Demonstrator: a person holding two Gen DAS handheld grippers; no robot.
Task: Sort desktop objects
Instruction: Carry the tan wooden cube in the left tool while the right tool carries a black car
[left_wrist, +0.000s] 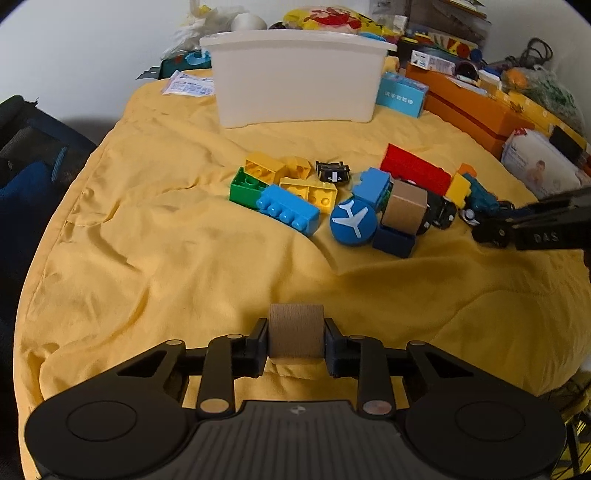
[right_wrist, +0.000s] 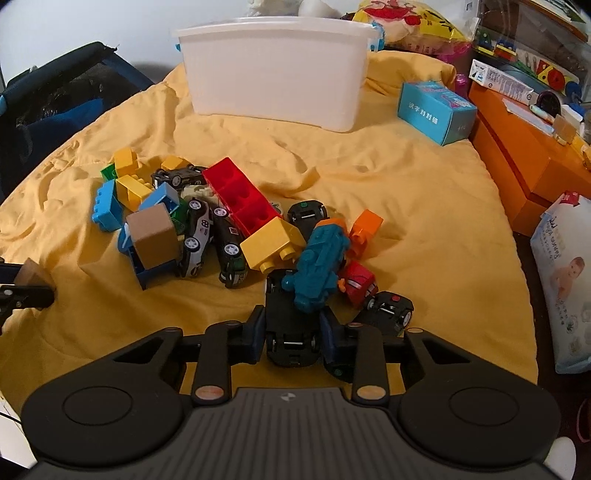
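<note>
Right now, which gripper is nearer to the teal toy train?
Right. The right gripper, shut on a black toy car, is just below the teal toy train. The left gripper holds a wooden block, far left.

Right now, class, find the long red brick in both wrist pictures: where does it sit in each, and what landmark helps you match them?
Left wrist view: the long red brick lies right of centre, at the far edge of the toy pile.
Right wrist view: the same brick lies near the centre, running diagonally, hollow side showing.
Shared landmark: the white tub stands behind the pile in both.
</note>
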